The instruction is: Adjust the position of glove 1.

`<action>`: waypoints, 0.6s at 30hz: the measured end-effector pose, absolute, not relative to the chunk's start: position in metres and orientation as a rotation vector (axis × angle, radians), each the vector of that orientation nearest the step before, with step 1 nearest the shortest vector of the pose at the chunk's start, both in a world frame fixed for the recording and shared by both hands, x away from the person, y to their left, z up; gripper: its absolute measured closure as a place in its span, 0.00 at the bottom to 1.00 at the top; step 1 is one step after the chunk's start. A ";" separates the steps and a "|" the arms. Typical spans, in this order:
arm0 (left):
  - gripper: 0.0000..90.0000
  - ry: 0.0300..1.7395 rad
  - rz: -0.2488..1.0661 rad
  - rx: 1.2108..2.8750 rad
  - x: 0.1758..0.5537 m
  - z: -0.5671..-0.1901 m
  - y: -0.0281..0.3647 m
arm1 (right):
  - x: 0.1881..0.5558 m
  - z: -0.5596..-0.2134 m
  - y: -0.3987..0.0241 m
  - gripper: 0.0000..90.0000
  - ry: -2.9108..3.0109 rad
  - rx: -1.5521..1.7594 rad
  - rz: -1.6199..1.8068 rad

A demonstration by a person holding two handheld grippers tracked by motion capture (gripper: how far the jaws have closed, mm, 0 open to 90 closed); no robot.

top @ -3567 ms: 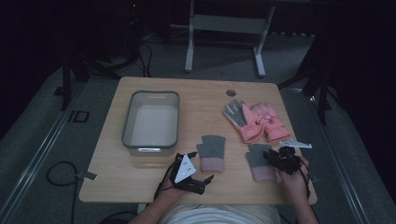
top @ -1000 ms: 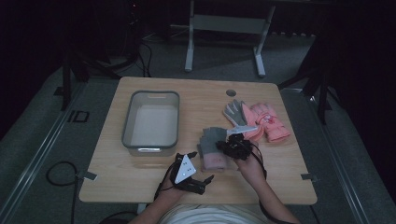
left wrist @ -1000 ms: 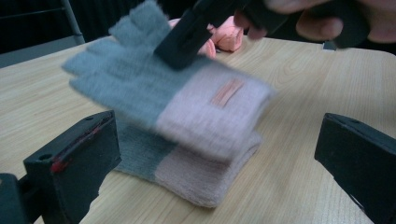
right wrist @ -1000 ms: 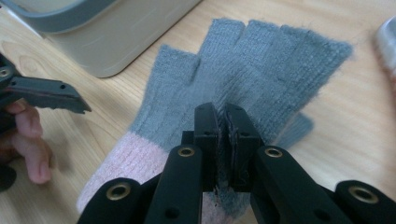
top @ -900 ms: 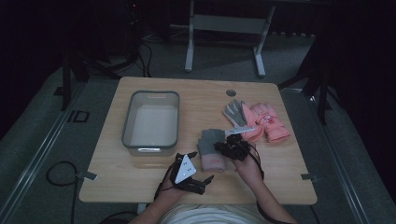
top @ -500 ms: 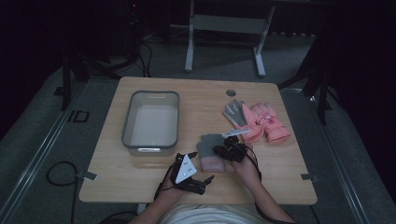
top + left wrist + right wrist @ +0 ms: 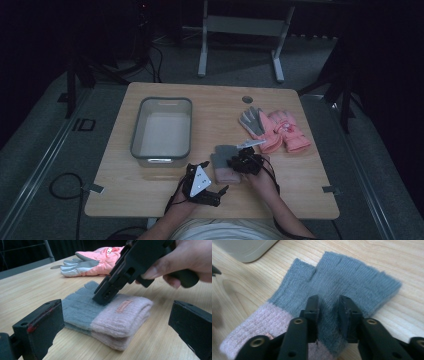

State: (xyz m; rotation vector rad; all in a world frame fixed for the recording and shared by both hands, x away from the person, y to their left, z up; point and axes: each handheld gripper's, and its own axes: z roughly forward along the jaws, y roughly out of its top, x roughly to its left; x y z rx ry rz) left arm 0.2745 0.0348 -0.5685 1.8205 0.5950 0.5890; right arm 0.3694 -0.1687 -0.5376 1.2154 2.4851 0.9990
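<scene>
Two knitted fingerless gloves, grey with pink cuffs, lie stacked (image 7: 223,164) near the table's front middle. The top glove (image 7: 352,282) lies flat with its cuff (image 7: 120,315) toward the person. My right gripper (image 7: 240,161) points down onto its grey part (image 7: 80,305). Its jaws (image 7: 328,302) have just been opening and stand a little apart, with a ridge of grey knit between them. My left gripper (image 7: 216,176) rests on the table just left of the stack, wide open (image 7: 115,312) and aimed at the cuffs, holding nothing.
A pair of pink padded gloves with grey palms (image 7: 277,130) lies to the back right of the stack (image 7: 97,260). A grey plastic bin (image 7: 136,132) stands at the left with nothing visible in it. A round hole (image 7: 247,99) is near the table's far edge.
The right hand carried a grey-pink glove leftward from the table's right side and lowered it onto the other glove. Its jaws have parted. The left gripper has stayed put.
</scene>
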 end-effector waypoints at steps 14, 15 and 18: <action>0.00 0.601 0.490 2.091 0.293 -0.540 0.014 | 0.384 -0.495 -0.215 0.72 2.355 1.252 1.078; 0.00 0.573 0.484 2.104 0.294 -0.540 0.012 | 0.386 -0.495 -0.216 0.72 2.352 1.262 1.085; 0.02 0.517 0.472 2.124 0.303 -0.540 0.005 | 0.390 -0.499 -0.212 0.70 2.354 1.287 1.084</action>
